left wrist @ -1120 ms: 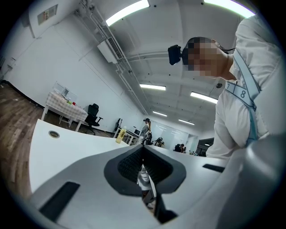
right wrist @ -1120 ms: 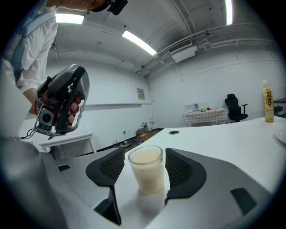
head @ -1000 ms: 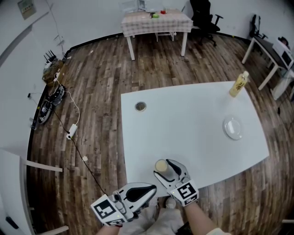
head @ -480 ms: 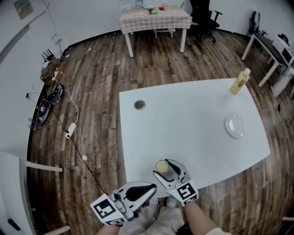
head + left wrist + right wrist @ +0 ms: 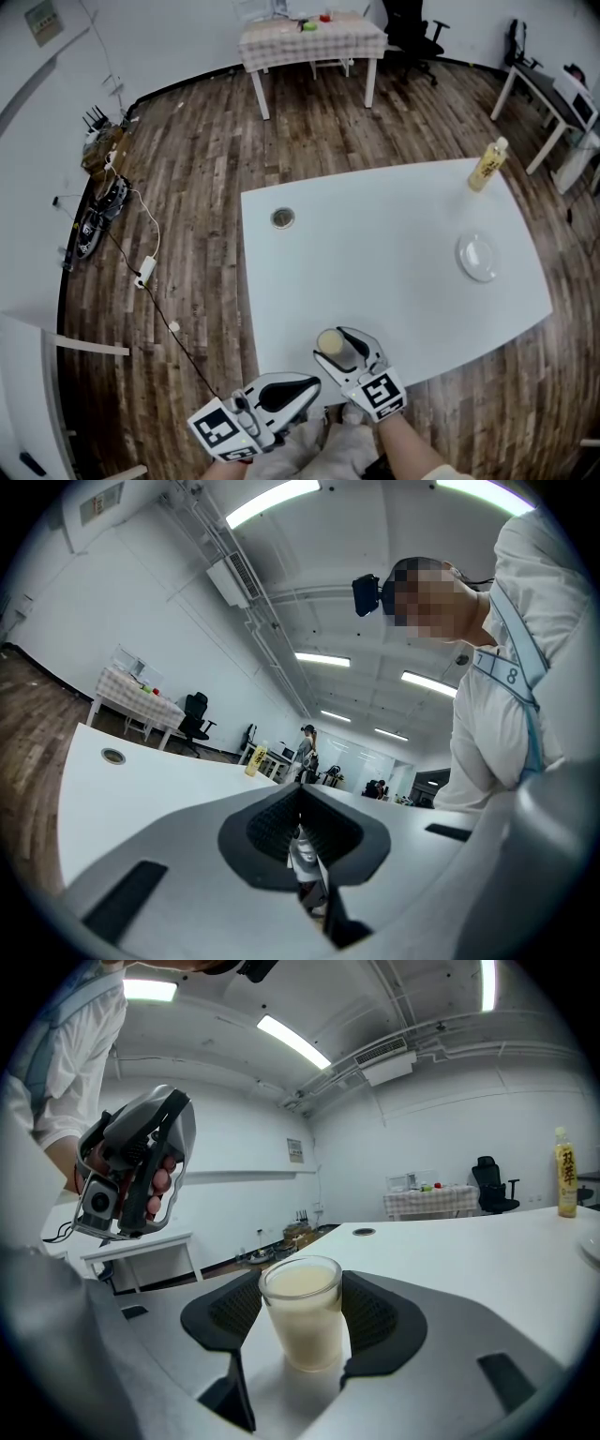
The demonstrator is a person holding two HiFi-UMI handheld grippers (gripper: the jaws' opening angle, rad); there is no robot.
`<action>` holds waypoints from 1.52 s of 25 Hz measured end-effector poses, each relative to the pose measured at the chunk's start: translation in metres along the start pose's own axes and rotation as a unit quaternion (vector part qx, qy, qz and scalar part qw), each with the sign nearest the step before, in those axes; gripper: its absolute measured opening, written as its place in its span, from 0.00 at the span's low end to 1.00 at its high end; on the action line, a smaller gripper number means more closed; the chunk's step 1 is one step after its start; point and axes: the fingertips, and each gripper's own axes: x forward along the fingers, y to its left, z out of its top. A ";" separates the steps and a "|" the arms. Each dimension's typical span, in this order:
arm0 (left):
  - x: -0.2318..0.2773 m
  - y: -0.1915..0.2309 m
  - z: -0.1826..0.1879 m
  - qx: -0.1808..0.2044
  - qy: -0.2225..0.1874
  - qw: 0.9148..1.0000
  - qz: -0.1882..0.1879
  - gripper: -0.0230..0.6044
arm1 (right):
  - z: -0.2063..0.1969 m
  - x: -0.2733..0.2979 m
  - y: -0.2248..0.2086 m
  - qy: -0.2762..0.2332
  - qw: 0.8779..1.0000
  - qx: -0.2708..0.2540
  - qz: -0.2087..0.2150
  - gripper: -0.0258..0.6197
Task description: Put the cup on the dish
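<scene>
The left hand-held gripper [image 5: 311,384] hangs off the bench's [image 5: 394,244] near edge, its jaws pressed together with nothing between them. The right hand-held gripper [image 5: 334,347] clasps the milky cup [image 5: 329,339], which stands near that edge. The dish [image 5: 476,258] lies well apart, far right.

Viewpoint shift only: the bottle [image 5: 487,165] at the tabletop's [image 5: 394,272] far right corner and the checked table [image 5: 309,37] beyond now sit slightly higher in frame.

head: steep down, far | gripper views: low, close | shared: table [image 5: 394,262], cup [image 5: 329,340]
</scene>
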 end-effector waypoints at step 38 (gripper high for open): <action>0.116 -0.008 0.018 0.004 0.003 0.997 -0.071 0.04 | 0.071 -0.093 -0.099 -0.040 0.998 0.010 -0.047 0.48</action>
